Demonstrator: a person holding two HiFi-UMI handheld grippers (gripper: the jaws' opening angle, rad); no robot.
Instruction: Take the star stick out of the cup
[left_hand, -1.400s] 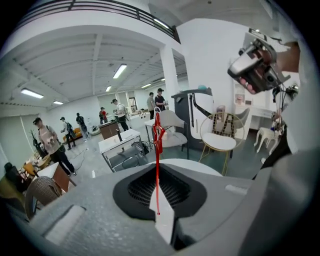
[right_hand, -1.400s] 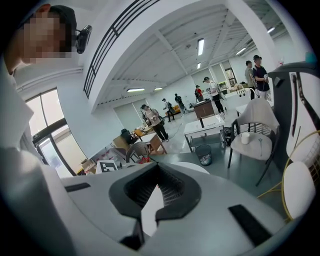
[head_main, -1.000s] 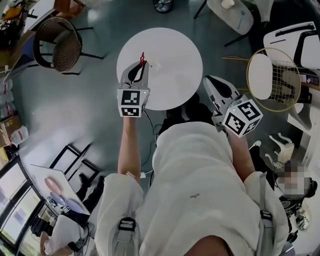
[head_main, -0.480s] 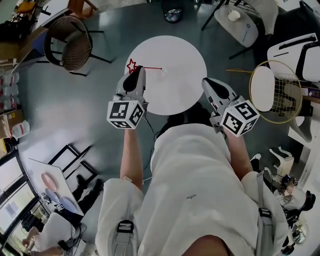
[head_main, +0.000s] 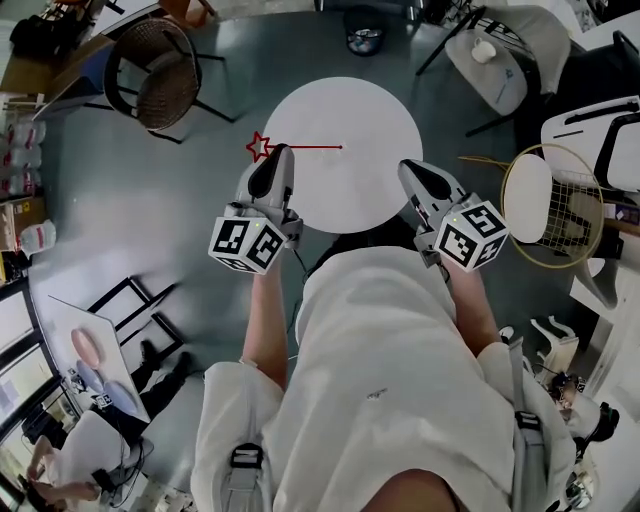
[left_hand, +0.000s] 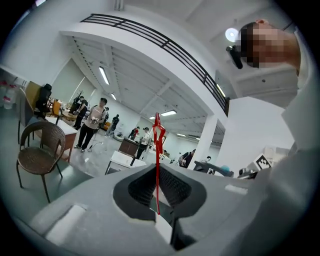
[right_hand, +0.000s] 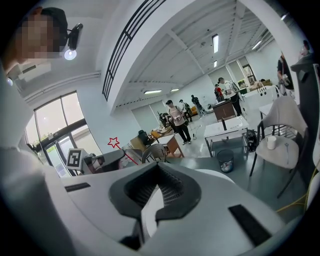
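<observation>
Your left claw (head_main: 281, 156) is clenched on the thin red star-tipped stick (head_main: 305, 148), held over the round white desk (head_main: 370, 115) with no cup in view, so the removal looks done, while your right claw (head_main: 411, 168) hangs closed on nothing.

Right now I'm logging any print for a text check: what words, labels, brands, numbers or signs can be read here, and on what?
No words, brands or numbers can be read in any view.
On the cube of the left gripper: black-and-white square markers, no letters.
On the cube of the right gripper: the same kind of markers.
On the star stick: no print shows.
</observation>
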